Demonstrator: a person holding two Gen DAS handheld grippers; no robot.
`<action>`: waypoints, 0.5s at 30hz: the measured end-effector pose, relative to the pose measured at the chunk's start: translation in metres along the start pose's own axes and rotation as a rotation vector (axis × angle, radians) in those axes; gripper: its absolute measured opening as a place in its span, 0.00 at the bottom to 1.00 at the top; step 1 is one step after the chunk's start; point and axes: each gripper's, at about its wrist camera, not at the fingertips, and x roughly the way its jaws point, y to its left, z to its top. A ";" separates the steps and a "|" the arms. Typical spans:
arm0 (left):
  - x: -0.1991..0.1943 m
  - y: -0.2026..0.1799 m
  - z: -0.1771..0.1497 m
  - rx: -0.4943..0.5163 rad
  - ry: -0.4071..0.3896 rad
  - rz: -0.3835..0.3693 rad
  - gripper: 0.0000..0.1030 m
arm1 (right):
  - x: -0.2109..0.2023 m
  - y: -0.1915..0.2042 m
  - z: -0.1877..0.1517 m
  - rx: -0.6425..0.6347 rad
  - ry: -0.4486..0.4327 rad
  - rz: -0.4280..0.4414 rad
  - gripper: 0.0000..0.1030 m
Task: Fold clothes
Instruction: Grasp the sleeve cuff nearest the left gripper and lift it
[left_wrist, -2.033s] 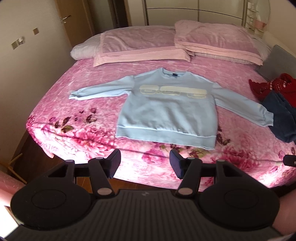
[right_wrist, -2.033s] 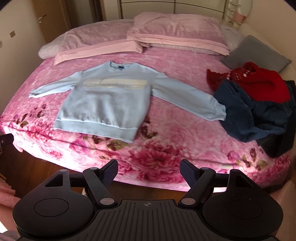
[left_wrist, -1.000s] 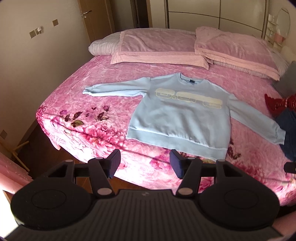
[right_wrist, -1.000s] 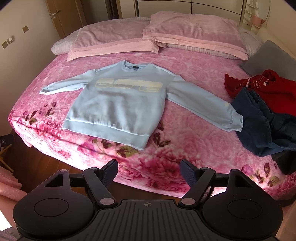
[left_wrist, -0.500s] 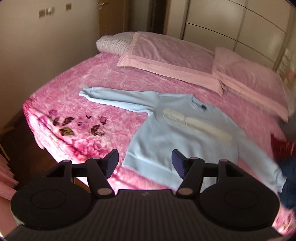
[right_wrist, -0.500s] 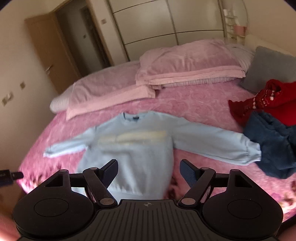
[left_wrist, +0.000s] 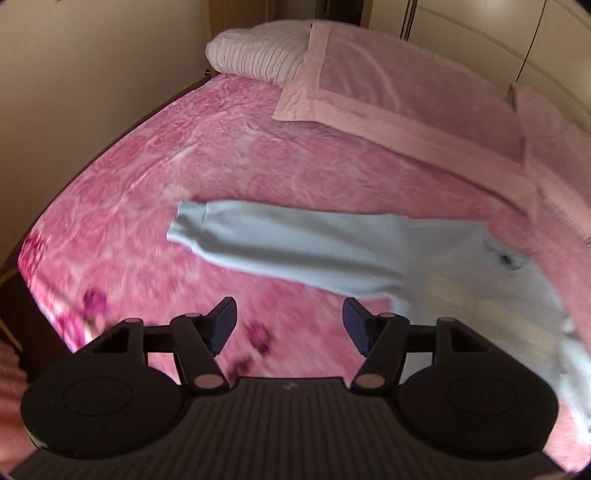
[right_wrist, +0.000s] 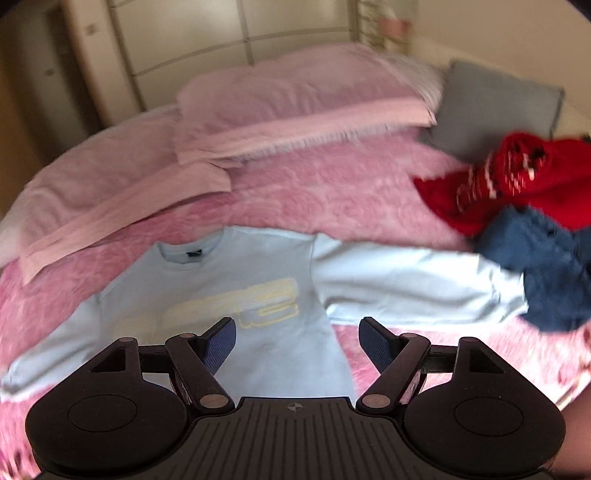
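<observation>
Both grippers, left and right, hang above the bed, jaws apart, empty; the blue sweatshirt lies flat, sleeves spread.

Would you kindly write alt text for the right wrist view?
The open right gripper hovers over a light blue sweatshirt spread flat on a pink bedspread. Its far sleeve reaches a heap of red clothing and dark blue clothing; pink pillows lie behind.
</observation>
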 end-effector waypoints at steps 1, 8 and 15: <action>0.021 0.006 0.006 0.017 0.023 0.013 0.58 | 0.007 0.006 0.002 0.011 0.020 -0.021 0.74; 0.123 0.043 0.018 -0.020 0.151 0.009 0.55 | 0.008 0.024 0.012 0.009 0.060 -0.131 0.74; 0.189 0.078 0.023 -0.155 0.217 -0.015 0.56 | 0.014 0.003 0.009 0.135 0.074 -0.182 0.74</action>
